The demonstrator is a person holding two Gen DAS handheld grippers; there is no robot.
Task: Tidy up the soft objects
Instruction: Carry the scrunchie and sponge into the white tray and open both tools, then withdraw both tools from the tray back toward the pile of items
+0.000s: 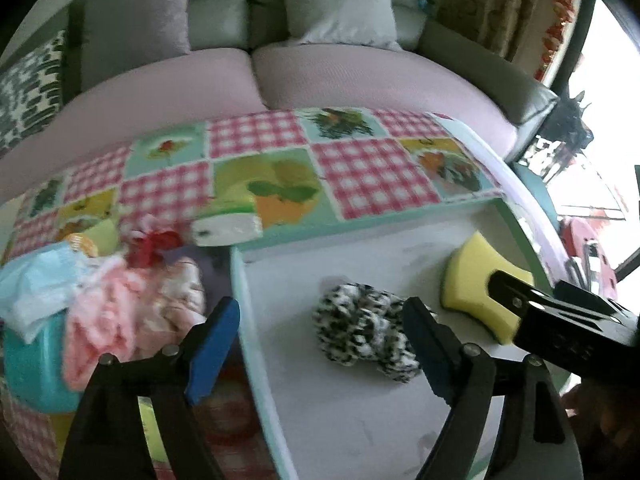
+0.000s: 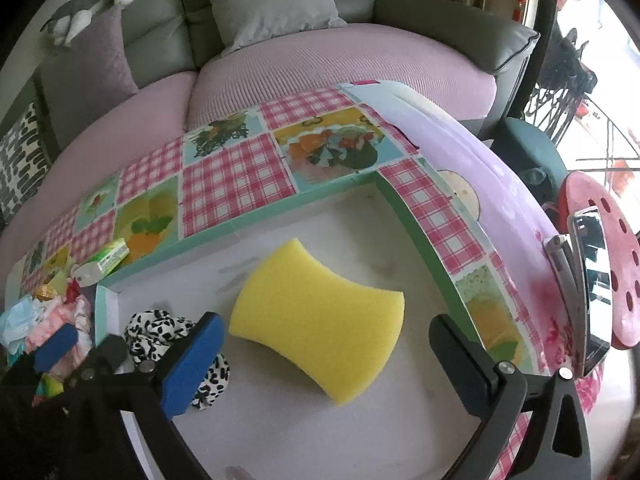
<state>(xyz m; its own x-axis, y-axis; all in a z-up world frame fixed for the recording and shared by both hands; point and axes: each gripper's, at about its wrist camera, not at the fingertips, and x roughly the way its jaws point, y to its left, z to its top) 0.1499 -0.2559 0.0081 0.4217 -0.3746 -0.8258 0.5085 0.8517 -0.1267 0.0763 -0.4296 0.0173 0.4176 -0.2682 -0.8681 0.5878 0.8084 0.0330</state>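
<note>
Both grippers gape empty over the white tray.
Only the right view shows the yellow sponge whole; the left view alone shows the spotted scrunchie unobstructed.

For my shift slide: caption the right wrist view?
Open right gripper over yellow sponge beside spotted scrunchie in tray.

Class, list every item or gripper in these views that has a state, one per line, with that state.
left gripper: open, holding nothing
right gripper: open, holding nothing
yellow sponge: flat in the tray, released
spotted scrunchie: bunched in the tray, released
tray: holds both
pile of soft items: outside the tray
</note>
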